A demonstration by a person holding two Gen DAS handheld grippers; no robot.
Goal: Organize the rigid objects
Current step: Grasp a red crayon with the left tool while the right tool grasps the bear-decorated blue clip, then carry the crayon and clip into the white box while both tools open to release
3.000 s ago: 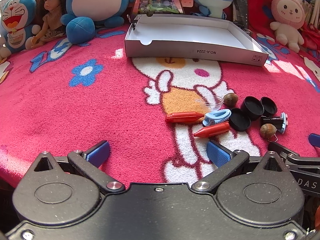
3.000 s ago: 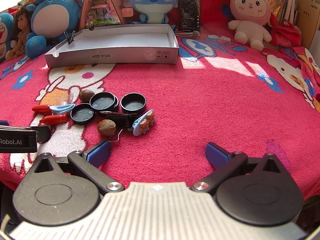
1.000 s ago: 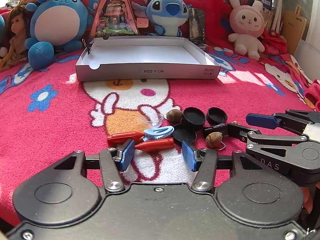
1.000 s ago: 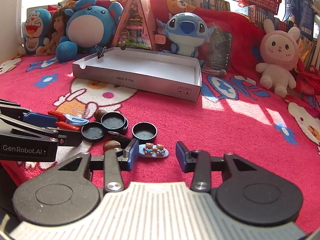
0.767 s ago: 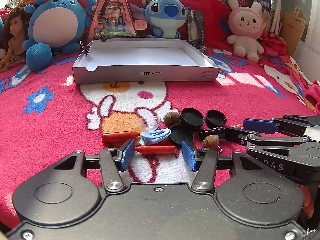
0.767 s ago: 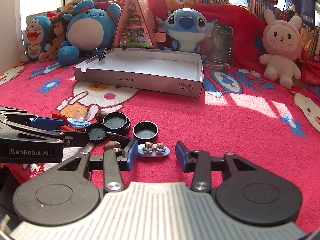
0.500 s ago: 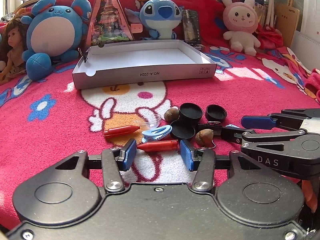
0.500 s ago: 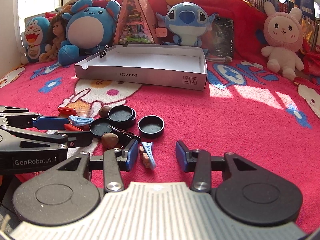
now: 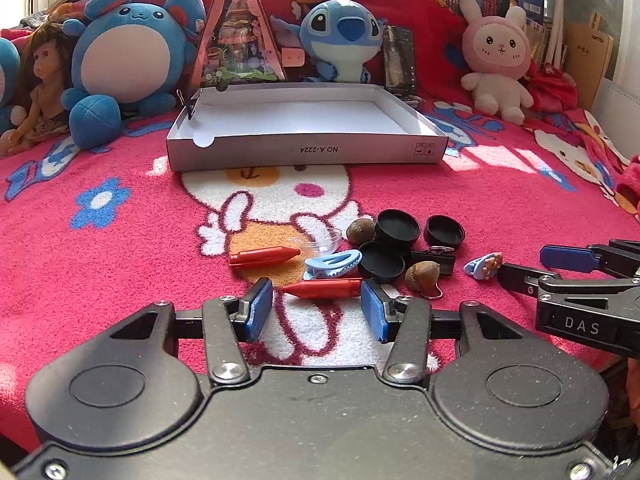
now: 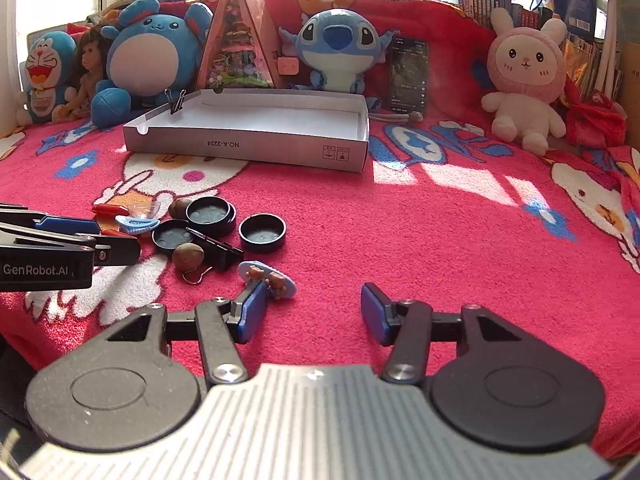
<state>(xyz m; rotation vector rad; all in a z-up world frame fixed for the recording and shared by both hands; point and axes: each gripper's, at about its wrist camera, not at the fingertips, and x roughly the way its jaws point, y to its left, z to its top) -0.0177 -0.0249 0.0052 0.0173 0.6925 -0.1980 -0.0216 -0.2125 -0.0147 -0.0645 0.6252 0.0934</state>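
The left tongs (image 9: pixel 316 308) sit low over the pink blanket (image 9: pixel 120 240) with their jaws partly spread around the near red crayon (image 9: pixel 324 289), which lies crosswise between the two blue pads without either one clearly pressing on it, so nothing is pinched yet. The right tongs (image 10: pixel 310 312) are spread wider and hold nothing; their jaws have just been opening, and the blue hair clip with little bears (image 10: pixel 268 274) lies tilted on the blanket just ahead of the left-hand pad (image 10: pixel 250 314), touching or nearly touching it rather than sitting squarely in the gap. Beyond both tongs, well apart from the pile, the shallow white box (image 9: pixel 304 128) stands empty, which I take to be where these small things should go. To do the pickup well, the left tongs should probably close on the crayon's middle, not its tapered tip, so it does not swivel or squirt out when lifted. The right tongs would do better to shift sideways until the clip is centred between the pads, then close across its narrow width. Just ahead of the crayon lie a plain blue clip (image 9: pixel 332 261), a black lid (image 9: pixel 380 262) and a nut (image 9: pixel 422 276); a straight, slow lift should keep from dragging them along.
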